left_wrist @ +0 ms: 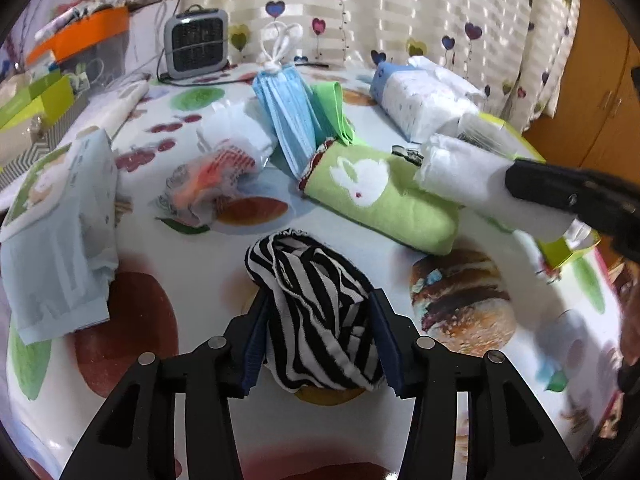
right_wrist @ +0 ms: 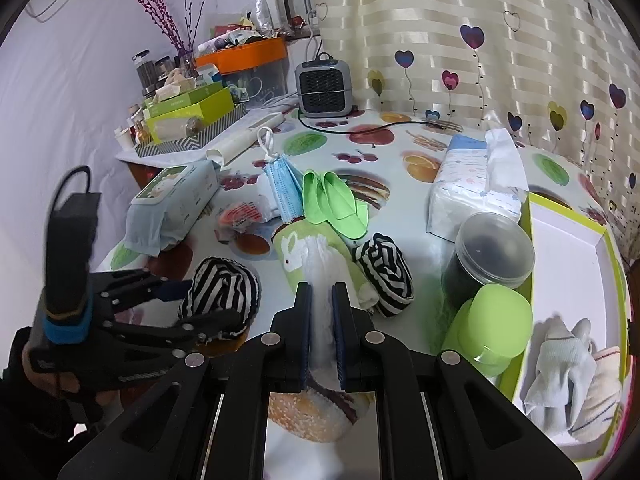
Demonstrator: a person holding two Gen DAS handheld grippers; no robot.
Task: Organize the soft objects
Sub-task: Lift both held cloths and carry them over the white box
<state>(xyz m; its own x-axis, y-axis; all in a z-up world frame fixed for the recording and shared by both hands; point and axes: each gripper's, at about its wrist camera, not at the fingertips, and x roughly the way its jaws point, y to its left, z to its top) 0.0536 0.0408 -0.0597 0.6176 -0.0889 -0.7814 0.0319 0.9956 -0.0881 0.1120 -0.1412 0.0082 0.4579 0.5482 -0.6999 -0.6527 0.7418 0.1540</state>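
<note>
Straddling the striped sock [left_wrist: 316,320], the left gripper [left_wrist: 320,340] stands wide open, pads clear of the fabric; the sock lies on the near table [left_wrist: 132,332], long axis running away between the jaws. Rightward, the right gripper [right_wrist: 322,332] is nearly closed on a white cloth [right_wrist: 320,320]. No writing is legible.

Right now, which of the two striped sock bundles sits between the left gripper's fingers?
The striped bundle nearer the wet-wipes pack; the other striped bundle lies apart, beside the green rabbit towel.
</note>
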